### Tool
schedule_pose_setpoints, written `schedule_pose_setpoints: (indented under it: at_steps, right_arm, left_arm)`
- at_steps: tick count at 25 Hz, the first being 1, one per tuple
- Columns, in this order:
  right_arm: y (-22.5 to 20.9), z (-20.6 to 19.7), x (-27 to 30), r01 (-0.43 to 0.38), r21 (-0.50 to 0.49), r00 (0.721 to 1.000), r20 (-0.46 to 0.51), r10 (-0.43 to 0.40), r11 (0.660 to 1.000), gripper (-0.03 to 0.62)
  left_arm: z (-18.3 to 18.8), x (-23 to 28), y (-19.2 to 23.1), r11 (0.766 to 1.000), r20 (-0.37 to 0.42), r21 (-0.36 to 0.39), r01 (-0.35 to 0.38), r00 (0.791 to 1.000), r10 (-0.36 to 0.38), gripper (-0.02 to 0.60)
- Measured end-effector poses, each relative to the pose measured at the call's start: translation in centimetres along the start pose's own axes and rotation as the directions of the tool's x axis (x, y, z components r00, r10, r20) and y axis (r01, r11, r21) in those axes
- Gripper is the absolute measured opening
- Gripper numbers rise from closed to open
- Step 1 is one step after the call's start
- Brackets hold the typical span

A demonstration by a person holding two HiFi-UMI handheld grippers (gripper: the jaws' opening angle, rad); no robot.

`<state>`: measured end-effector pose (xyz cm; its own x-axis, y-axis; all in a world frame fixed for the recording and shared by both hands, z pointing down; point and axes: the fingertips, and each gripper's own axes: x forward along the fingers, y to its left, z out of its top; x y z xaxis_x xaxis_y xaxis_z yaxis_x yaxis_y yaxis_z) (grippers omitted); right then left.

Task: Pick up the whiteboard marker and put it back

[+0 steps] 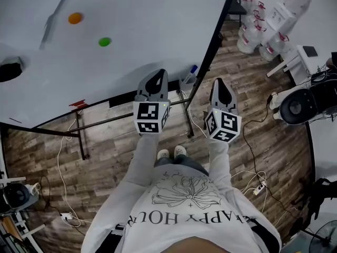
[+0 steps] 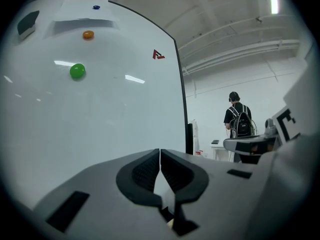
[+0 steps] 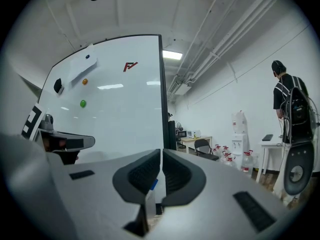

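Your left gripper (image 1: 157, 77) points level at the large white whiteboard (image 1: 147, 30). Its two dark ribbed pads are pressed flat together along their length, with nothing between them. Your right gripper (image 1: 220, 84) is held beside it, a little farther right and just past the board's black edge frame. Its pads are also drawn together, with only a hairline slit between them, and nothing is clamped there.

The whiteboard marker with a blue cap (image 1: 192, 70) stands upright in a small clear holder (image 1: 186, 83) at the board's lower edge. It sits between your two grippers, about level with their tips, and neither gripper touches it. In the right gripper view its blue cap shows low under the pads, beyond them rather than in their grip.

Ahead and to the left of your left gripper, a round green magnet (image 1: 105, 42) sticks to the board. A round orange magnet (image 1: 75, 18) is farther off the same way. A black eraser (image 1: 10, 70) sits well away at the far left.

Off to the right of your right gripper, a cluster of clear water jugs (image 1: 253, 33) stands on the wood-pattern floor (image 1: 263, 141). A person wearing a black backpack (image 2: 240, 121) stands in the background, facing away.
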<state>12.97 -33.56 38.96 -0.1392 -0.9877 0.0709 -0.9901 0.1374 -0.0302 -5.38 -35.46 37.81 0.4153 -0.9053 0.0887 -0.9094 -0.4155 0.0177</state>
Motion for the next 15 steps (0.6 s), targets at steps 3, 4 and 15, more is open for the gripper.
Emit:
schedule_pose_setpoints:
  at_steps: [3, 4, 15]
  right_arm:
    - [0.05, 0.01, 0.05, 0.001, 0.001, 1.0, 0.001, -0.001, 1.0, 0.012]
    - [0.09, 0.01, 0.07, 0.0, 0.0, 1.0, 0.0, 0.0, 1.0, 0.012]
    - [0.32, -0.18, 0.58, -0.006, -0.005, 1.0, -0.008, 0.006, 1.0, 0.012]
  left_arm:
    - [-0.1, -0.08, 0.08, 1.0, -0.005, 0.001, -0.002, 1.0, 0.002, 0.009]
    - [-0.13, -0.11, 0.12, 1.0, -0.007, 0.001, -0.003, 1.0, 0.003, 0.009]
    - [-0.38, 0.15, 0.3, 1.0, -0.009, -0.003, -0.001, 1.0, 0.001, 0.009]
